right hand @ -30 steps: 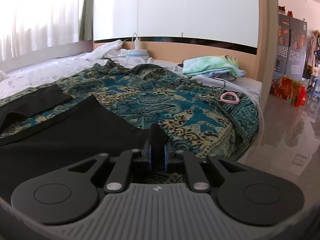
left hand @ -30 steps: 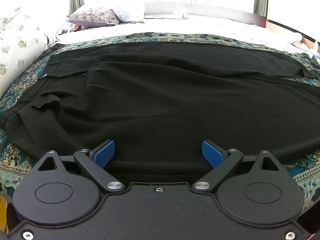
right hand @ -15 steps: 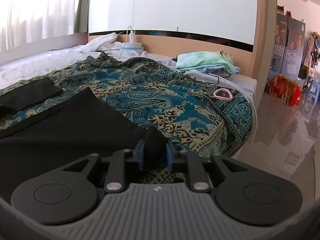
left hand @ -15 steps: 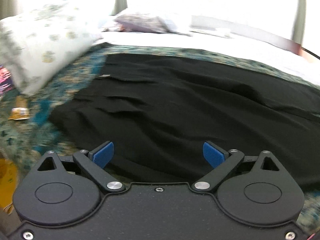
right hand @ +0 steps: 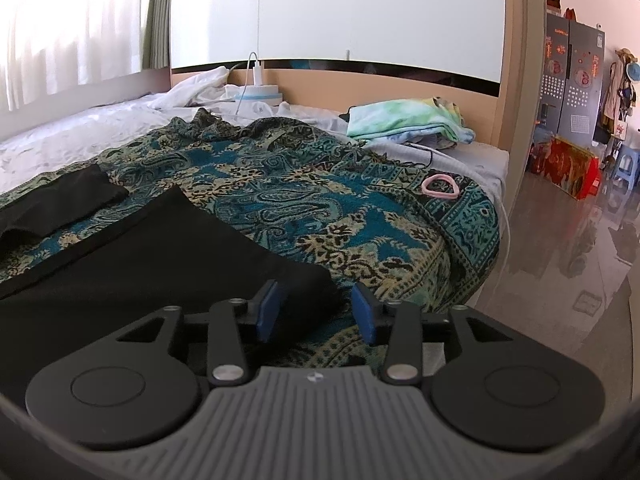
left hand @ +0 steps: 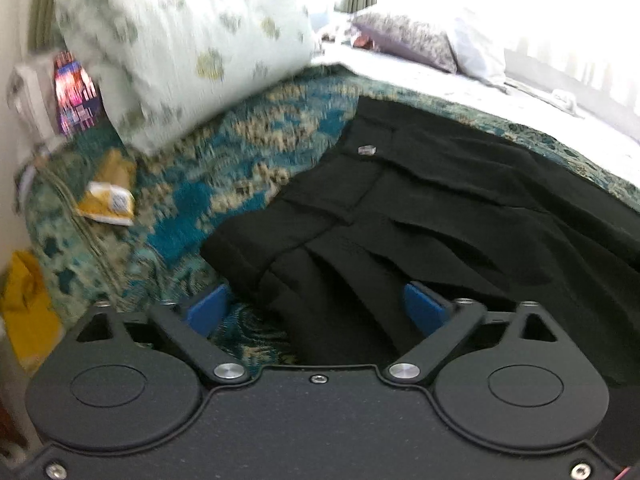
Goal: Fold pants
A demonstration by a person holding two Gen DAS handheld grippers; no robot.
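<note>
Black pants (left hand: 440,216) lie spread across a teal paisley bedspread (left hand: 208,184). In the left wrist view their pleated waistband end fills the centre. My left gripper (left hand: 316,308) hovers at the near corner of that end, its jaws wide and closing, with black cloth between the blue pads but not pressed. In the right wrist view the leg end of the pants (right hand: 160,256) lies flat. My right gripper (right hand: 314,310) is opening, and the hem corner rests loose between its pads.
A flowered white pillow (left hand: 192,44) leans at the left of the bed, with a yellow packet (left hand: 108,200) below it. Folded green cloth (right hand: 408,120), a pink ring (right hand: 440,186) and a white charger (right hand: 258,92) sit near the footboard. Tiled floor (right hand: 568,264) lies to the right.
My left gripper swept left along the pants to the waistband end, bringing the pillow into view. My right gripper was shut on the hem corner and has released it.
</note>
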